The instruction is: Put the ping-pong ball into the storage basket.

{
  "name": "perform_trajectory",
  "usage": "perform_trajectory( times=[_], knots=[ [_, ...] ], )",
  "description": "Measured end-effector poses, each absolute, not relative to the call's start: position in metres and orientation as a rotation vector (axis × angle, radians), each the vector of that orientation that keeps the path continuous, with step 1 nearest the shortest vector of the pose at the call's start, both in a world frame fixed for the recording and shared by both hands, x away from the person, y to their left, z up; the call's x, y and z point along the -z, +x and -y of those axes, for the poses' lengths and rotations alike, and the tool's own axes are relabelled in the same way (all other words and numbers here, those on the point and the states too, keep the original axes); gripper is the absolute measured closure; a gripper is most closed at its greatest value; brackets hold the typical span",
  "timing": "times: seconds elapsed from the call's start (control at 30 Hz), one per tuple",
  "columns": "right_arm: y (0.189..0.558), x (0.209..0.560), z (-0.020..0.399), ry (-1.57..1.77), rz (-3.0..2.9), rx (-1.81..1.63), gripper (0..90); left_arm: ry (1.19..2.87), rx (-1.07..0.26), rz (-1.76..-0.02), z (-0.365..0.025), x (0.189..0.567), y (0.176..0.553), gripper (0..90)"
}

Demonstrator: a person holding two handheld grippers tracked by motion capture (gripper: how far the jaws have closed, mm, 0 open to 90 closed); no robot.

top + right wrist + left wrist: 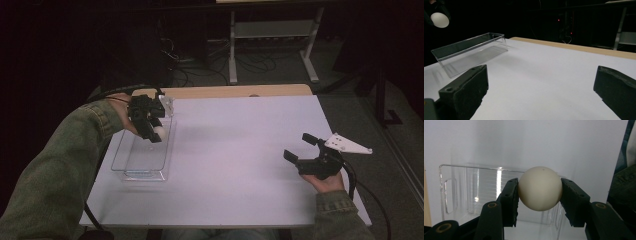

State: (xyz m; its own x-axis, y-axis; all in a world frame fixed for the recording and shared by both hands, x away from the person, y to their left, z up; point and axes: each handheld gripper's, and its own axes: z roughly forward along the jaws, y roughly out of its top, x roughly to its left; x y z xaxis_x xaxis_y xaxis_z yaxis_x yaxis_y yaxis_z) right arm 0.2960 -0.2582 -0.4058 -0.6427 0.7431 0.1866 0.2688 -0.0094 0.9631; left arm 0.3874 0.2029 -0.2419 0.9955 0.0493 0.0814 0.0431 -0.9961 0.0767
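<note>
Clear bin (pixel 142 160) at nine o'clock on the surface (pixel 235 150) holds nothing, its long axis running twelve to six. Left hand-held gripper (pixel 156 133) clamps a white ball (pixel 159 132) above the bin; right hand-held gripper (pixel 301 147) stands apart at three o'clock.

Olive-green sleeves (pixel 55 165), 2 black grippers with brass-ringed screws (pixel 492 205), black cables, 1 grey triangular plate (pixel 347 144).

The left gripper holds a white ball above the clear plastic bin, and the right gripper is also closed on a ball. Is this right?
Not fully. The right gripper is open and holds nothing, as the right gripper view shows. The left gripper does hold the white ball above the clear plastic bin.
</note>
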Motion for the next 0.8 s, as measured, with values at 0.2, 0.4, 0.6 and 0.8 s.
perform_trajectory(
  times=[0.2,0.4,0.6,0.8],
  knots=[
    [0.296,0.406,0.259,1.051,-1.892,-1.689,0.0,3.057,-0.130,-0.090,-0.211,0.246,0.387,50.5],
    [0.296,0.406,0.259,1.051,-1.894,-1.687,0.0,3.035,-0.141,-0.105,-0.216,0.245,0.384,50.5],
    [0.296,0.406,0.258,1.050,-1.895,-1.686,0.0,3.035,-0.145,-0.080,-0.218,0.249,0.381,50.4],
    [0.296,0.406,0.259,1.050,-1.894,-1.684,0.0,3.038,-0.142,-0.096,-0.222,0.253,0.381,50.4]
  ],
)
